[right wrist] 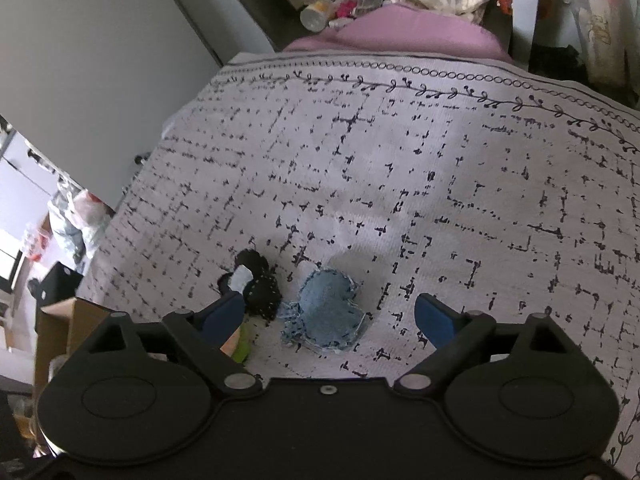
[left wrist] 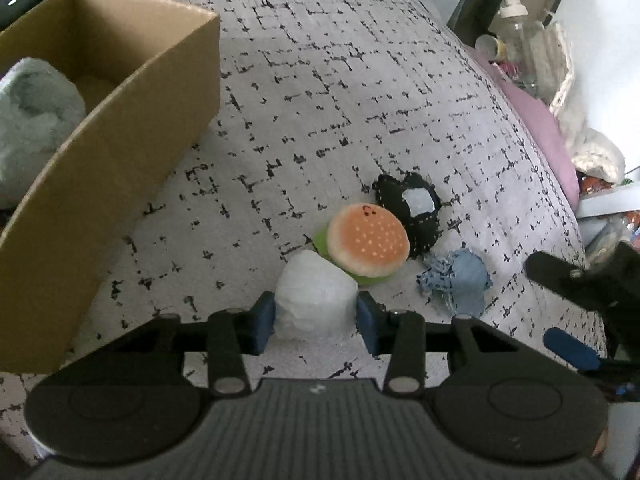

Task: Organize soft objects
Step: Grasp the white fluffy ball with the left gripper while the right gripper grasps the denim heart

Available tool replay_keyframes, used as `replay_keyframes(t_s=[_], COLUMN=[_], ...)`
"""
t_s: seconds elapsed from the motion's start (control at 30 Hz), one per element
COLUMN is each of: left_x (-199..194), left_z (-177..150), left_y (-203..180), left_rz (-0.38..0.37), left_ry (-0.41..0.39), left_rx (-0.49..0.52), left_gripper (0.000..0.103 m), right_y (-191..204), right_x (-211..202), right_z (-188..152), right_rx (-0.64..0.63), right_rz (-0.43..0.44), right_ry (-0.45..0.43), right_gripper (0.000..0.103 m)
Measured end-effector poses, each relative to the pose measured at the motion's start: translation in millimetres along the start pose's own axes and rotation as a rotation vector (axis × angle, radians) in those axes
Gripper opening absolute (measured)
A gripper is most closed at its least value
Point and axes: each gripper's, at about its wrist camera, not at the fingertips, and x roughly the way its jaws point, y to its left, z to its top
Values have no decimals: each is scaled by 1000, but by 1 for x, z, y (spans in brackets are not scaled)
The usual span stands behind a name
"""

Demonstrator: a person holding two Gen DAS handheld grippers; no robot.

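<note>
On the patterned grey cloth (left wrist: 320,92) my left gripper (left wrist: 316,320) is shut on a white soft lump (left wrist: 316,292), with a blue pad touching each side. Just beyond it lie a burger plush (left wrist: 368,244), a black stitched toy (left wrist: 412,208) with a pale patch, and a frayed denim heart (left wrist: 456,280). My right gripper (right wrist: 328,314) stands open low over the denim heart (right wrist: 332,304), pads well apart on either side and not touching it. The black toy (right wrist: 258,284) lies by its left finger. The right gripper (left wrist: 560,312) also shows at the right edge of the left wrist view.
An open cardboard box (left wrist: 132,120) stands at the left, with a pale fluffy plush (left wrist: 32,120) inside. A lilac cloth (right wrist: 400,28), bottles (right wrist: 320,12) and plastic bags crowd the cloth's far edge. A grey wall (right wrist: 100,60) rises on the left.
</note>
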Motion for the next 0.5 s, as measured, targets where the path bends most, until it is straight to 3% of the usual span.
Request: replay_keyframes(t_s=[0.23,0.33,0.43,0.5], left_x=[-8,-14,-22,-30], left_z=[11,15,20,25], left_y=[7,11,13,12], left_rz=[7,21,23,23], left_ry=[5,1,-6,-17], left_rx=[-17,-15,-16,-13], left_gripper=[43,43,43,43], right_y=[2,3,8,11], right_x=[20,30,40,46], right_z=[1,0,-4,-6], right_rx=[-10,-16,-45,-62], right_rz=[-51,-64,-87,-88], right_ry=[21,34,48,63], right_gripper=[85,78,69,52])
